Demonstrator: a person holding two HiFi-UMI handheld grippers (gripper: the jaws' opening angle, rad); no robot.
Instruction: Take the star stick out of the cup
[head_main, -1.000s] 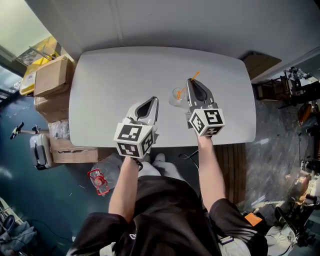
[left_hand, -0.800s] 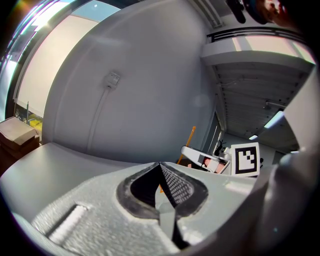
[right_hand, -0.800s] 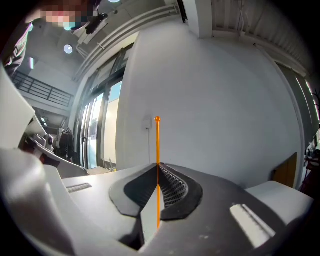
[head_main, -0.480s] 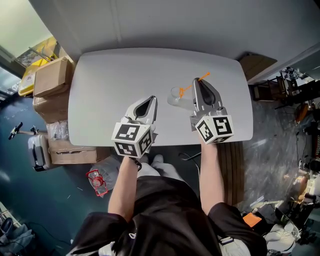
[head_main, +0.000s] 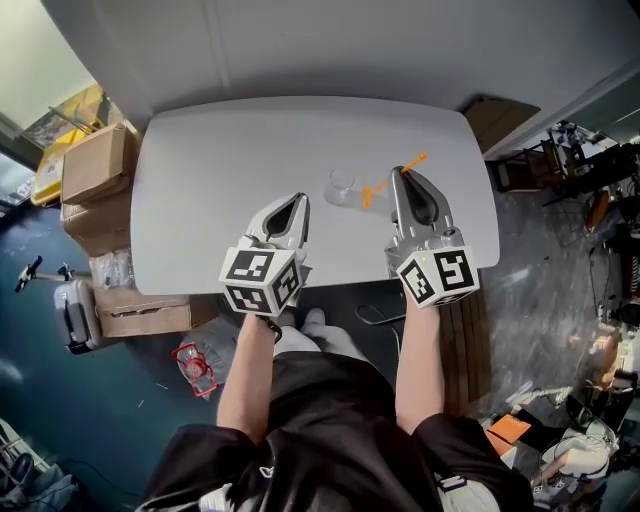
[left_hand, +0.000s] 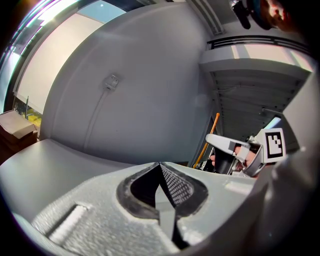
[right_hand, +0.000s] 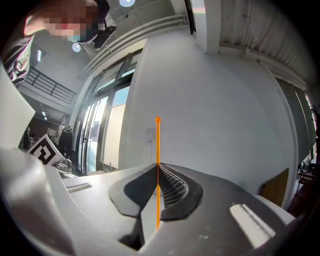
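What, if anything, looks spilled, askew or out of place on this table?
Nothing stands out. The clear cup seems upright on the white table, with no spill visible. The orange stick slants beside it only because the right gripper holds it.

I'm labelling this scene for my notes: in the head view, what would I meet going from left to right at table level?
Cardboard box → left gripper → cup → right gripper, clamped on the star stick.
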